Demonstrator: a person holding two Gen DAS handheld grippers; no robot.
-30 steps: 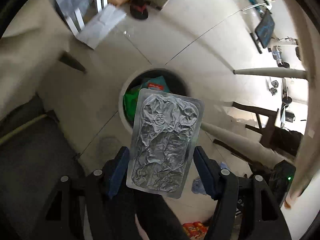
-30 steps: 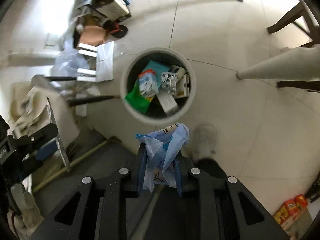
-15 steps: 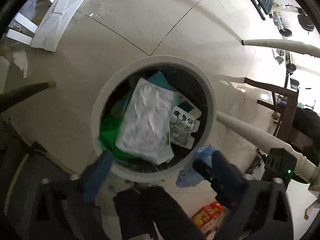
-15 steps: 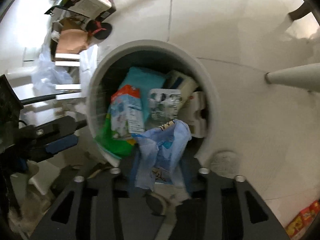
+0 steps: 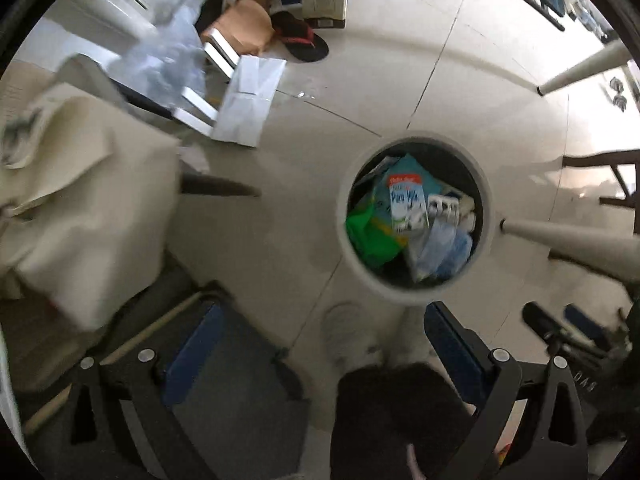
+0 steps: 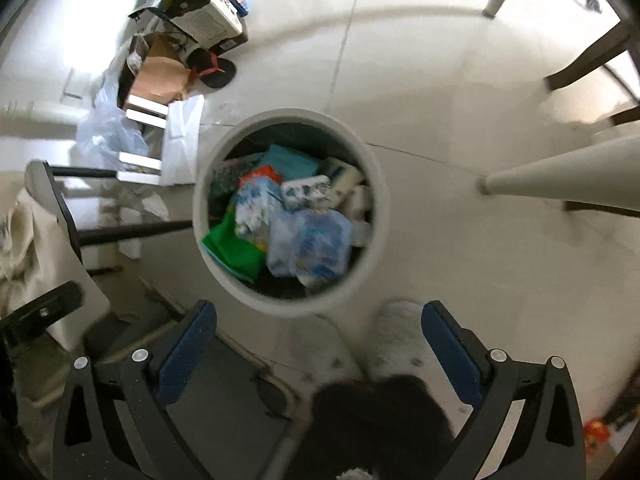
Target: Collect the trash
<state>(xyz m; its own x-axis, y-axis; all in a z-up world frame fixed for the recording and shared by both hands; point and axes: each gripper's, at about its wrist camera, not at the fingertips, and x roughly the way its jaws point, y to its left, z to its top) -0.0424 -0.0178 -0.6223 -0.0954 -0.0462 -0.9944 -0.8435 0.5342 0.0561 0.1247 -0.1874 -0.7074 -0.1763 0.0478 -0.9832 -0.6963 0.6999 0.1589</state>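
A round white bin (image 5: 416, 136) (image 6: 292, 114) stands on the tiled floor and holds trash. A milk carton (image 5: 406, 204) (image 6: 254, 204), a green bag (image 5: 368, 236) (image 6: 232, 248), a blister pack (image 5: 442, 205) (image 6: 306, 192) and a crumpled blue plastic bag (image 5: 444, 248) (image 6: 316, 244) lie in it. I cannot pick out the foil tray. My left gripper (image 5: 324, 312) points down beside the bin, open with nothing between its fingers. My right gripper (image 6: 318, 308) hangs above the bin's near rim; its jaws are opening, with nothing between them.
White table legs (image 5: 568, 240) (image 6: 560, 184) slant in at the right. A cream cloth over a chair (image 5: 80, 184) fills the left. A white paper bag (image 5: 248, 108), a clear plastic bag (image 6: 108, 132), boxes and a slipper (image 5: 304, 40) lie beyond the bin. A white shoe (image 6: 400, 332) is near it.
The left gripper let the foil tray fall into the bin, then swung off to the bin's left. The right gripper opened and the blue plastic bag dropped into the bin.
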